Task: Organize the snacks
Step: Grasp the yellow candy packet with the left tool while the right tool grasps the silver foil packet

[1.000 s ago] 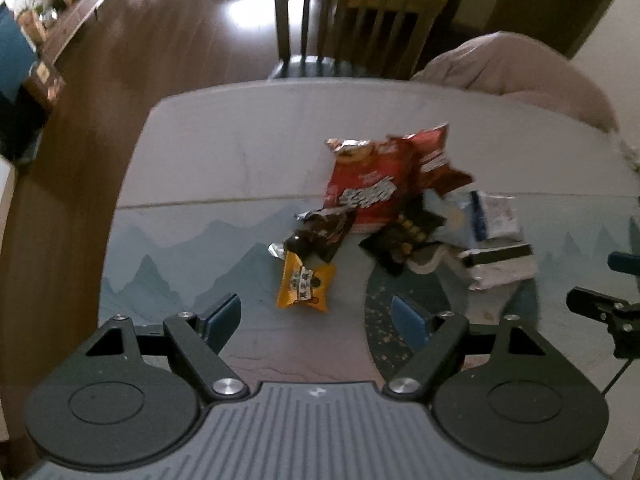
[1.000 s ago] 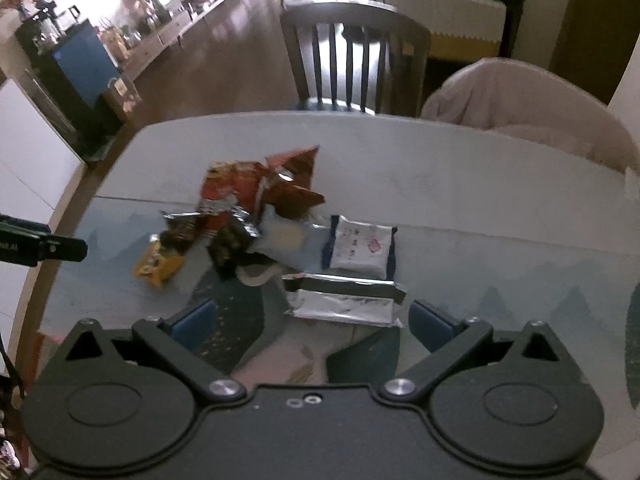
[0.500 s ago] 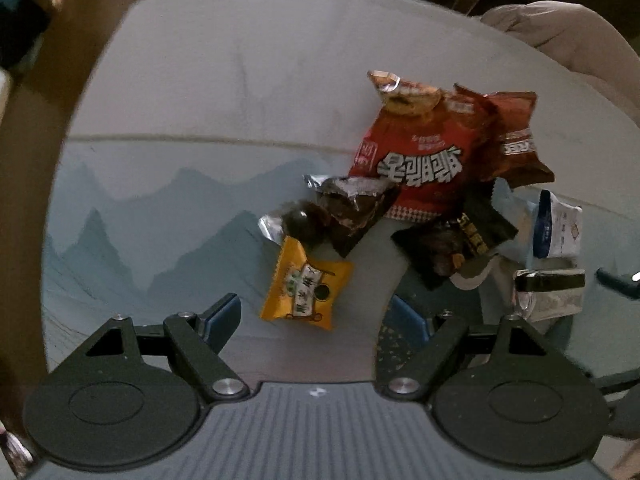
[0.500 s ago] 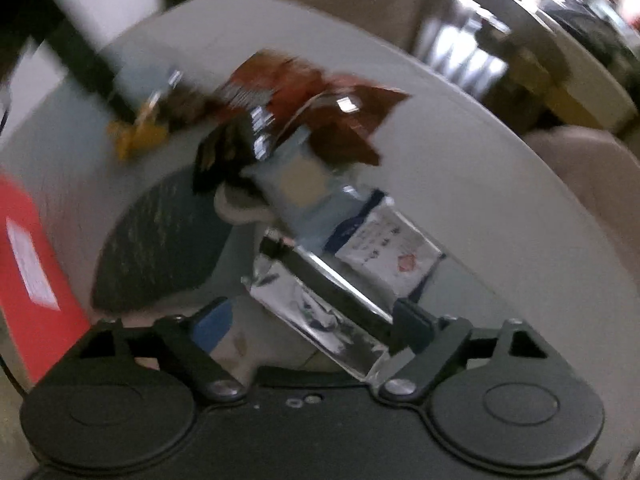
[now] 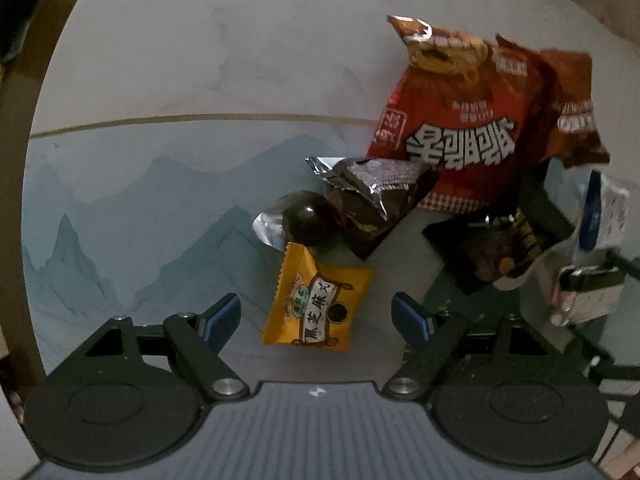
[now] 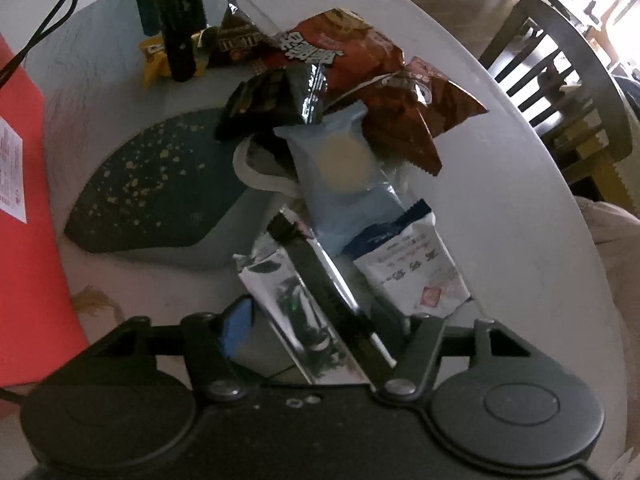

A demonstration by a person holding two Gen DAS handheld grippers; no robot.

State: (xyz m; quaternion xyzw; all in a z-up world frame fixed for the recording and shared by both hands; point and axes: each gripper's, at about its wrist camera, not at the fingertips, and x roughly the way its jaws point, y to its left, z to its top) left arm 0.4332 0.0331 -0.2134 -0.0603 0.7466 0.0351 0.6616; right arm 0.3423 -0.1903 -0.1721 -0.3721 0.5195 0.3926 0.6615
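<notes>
A pile of snack packets lies on the round table. My left gripper (image 5: 316, 314) is open, its fingers on either side of a yellow packet (image 5: 318, 302) that lies flat on the table. Behind it are a dark foil packet (image 5: 372, 200) and a big red bag (image 5: 460, 120). My right gripper (image 6: 320, 330) is open around a silver packet with a black stripe (image 6: 304, 304); the right finger is hidden behind the packet. A white-and-blue packet (image 6: 412, 264) and a light blue packet (image 6: 344, 176) lie just beyond. The left gripper also shows in the right wrist view (image 6: 176, 20), over the yellow packet (image 6: 154, 56).
A black packet (image 6: 276, 100) and a brown bag (image 6: 416, 116) sit mid-pile. A red object (image 6: 24, 220) stands at the left edge of the right wrist view. A wooden chair (image 6: 560, 68) is behind the table. The table edge (image 5: 48, 80) curves at left.
Both grippers moved forward and down toward the pile. The left now straddles the yellow packet; the right swung round and now straddles the silver packet.
</notes>
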